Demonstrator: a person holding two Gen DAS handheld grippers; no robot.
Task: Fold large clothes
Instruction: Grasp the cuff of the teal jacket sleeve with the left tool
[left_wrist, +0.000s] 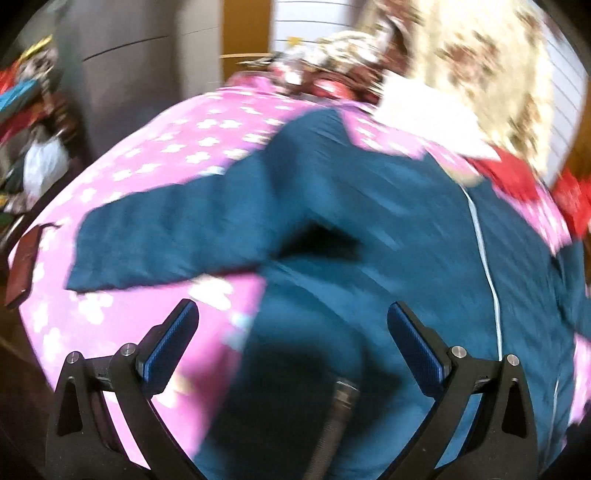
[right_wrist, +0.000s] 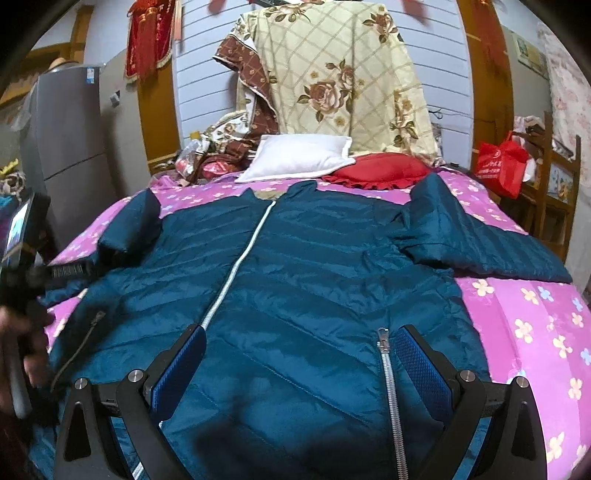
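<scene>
Two grippers, left (left_wrist: 291, 321) and right (right_wrist: 304, 345), jaws open, hover as we ready the blue jacket (right_wrist: 295, 266) for folding its three-o'clock sleeve (right_wrist: 480, 236) inward.

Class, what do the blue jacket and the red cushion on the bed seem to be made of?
Jacket: probably thin nylon or polyester with padding; it has a slight sheen and stitched quilted rows, with a metal-looking zip. Red cushion: soft matte fabric, perhaps velvet or cotton; it has a frilled edge.
</scene>
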